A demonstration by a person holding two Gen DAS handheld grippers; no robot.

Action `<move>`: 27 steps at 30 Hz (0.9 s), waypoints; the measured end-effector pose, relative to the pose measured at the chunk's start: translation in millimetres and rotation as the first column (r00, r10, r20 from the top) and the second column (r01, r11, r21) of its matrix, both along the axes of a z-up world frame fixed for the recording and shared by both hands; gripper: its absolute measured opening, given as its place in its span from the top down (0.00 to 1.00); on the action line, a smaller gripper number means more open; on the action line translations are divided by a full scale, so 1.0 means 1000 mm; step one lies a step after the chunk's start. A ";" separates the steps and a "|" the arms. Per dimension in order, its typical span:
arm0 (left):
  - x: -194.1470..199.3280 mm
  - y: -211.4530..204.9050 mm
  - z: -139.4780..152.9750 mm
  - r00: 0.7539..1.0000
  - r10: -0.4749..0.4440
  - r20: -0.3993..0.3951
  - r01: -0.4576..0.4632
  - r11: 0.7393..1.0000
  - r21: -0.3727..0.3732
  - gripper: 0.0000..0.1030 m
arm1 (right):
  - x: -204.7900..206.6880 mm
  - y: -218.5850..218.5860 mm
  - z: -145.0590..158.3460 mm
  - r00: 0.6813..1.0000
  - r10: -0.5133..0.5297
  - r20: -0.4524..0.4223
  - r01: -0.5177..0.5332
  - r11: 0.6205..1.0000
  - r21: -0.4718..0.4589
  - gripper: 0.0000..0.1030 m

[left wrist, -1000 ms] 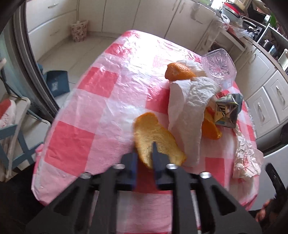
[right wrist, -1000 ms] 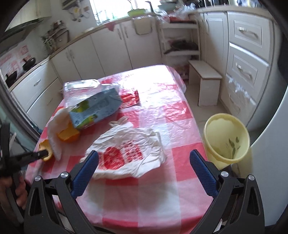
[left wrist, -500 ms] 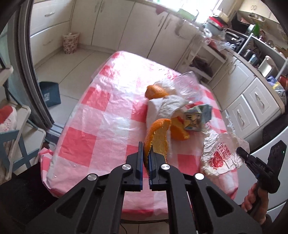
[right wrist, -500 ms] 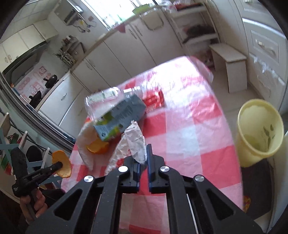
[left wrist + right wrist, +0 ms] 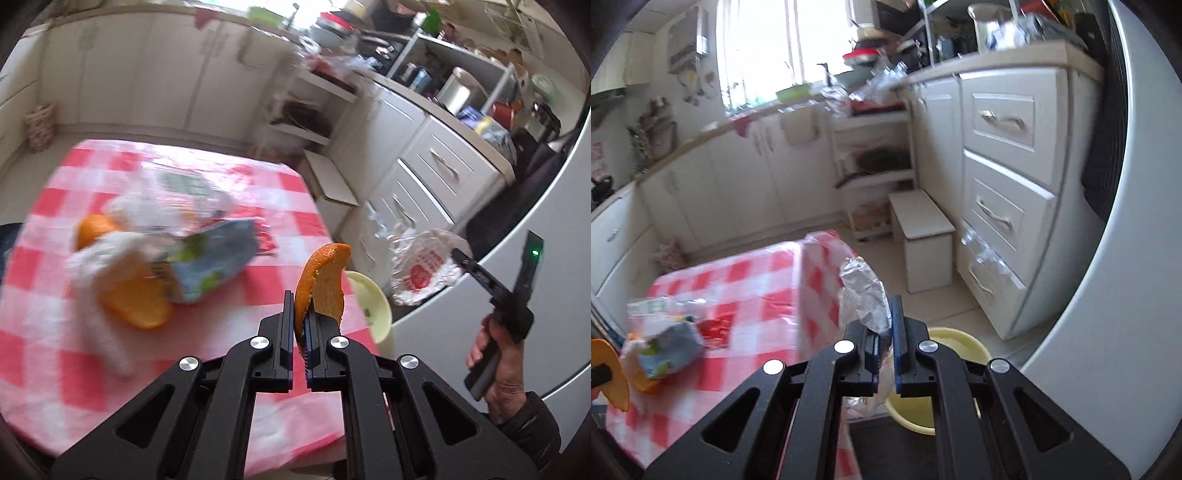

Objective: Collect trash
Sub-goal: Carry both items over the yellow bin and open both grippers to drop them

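Note:
My left gripper (image 5: 300, 325) is shut on a curved orange peel (image 5: 323, 280) and holds it above the right edge of the red-checked table (image 5: 44, 354). My right gripper (image 5: 884, 328) is shut on a crumpled white plastic bag with red print (image 5: 866, 291); the bag also shows in the left wrist view (image 5: 424, 269), hanging over the floor. A yellow bin (image 5: 955, 343) stands on the floor below the right gripper and shows in the left wrist view (image 5: 373, 302) just past the table edge.
On the table lie a blue carton (image 5: 218, 266), more orange peel (image 5: 136, 302), a whole orange piece (image 5: 92, 229), white paper (image 5: 99, 258) and clear plastic. White drawers (image 5: 1001, 177) and a small stool (image 5: 923, 236) stand beyond the bin. A white appliance (image 5: 1126, 258) is at the right.
Both grippers have swung right, away from the table toward the yellow bin. The left carries the orange peel; the right has lifted the plastic bag off the table.

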State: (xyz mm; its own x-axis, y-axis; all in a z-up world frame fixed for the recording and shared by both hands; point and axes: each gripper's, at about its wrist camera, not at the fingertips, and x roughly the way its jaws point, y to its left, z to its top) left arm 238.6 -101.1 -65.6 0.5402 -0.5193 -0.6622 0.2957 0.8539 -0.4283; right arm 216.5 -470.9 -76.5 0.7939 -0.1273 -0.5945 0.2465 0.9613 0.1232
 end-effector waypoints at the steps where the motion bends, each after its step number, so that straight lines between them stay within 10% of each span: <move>1: 0.005 -0.013 -0.003 1.000 -0.015 -0.006 0.015 1.000 -0.001 0.96 | 0.008 -0.006 -0.009 1.000 -0.014 -0.026 0.013 1.000 -0.008 0.94; 13: 0.049 -0.145 -0.037 0.991 -0.121 -0.058 0.122 0.992 0.019 0.96 | 0.073 -0.056 -0.088 0.959 -0.091 -0.267 0.083 0.996 -0.041 0.92; 17: 0.063 -0.176 -0.054 0.987 -0.133 -0.096 0.136 0.991 0.022 0.96 | 0.082 -0.064 -0.099 0.941 -0.076 -0.330 0.078 0.997 -0.008 0.65; 27: 0.089 -0.255 -0.097 0.969 -0.168 -0.182 0.178 0.983 0.039 0.96 | 0.054 -0.075 -0.022 0.989 -0.128 -0.068 0.132 0.989 0.066 0.46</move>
State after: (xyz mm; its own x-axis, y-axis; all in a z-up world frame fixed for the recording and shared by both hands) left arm 327.1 -355.6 -162.3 0.3162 -0.5550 -0.7694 0.3647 0.8198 -0.4415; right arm 270.1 -545.7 -98.2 0.7335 -0.1832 -0.6546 0.3785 0.9100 0.1694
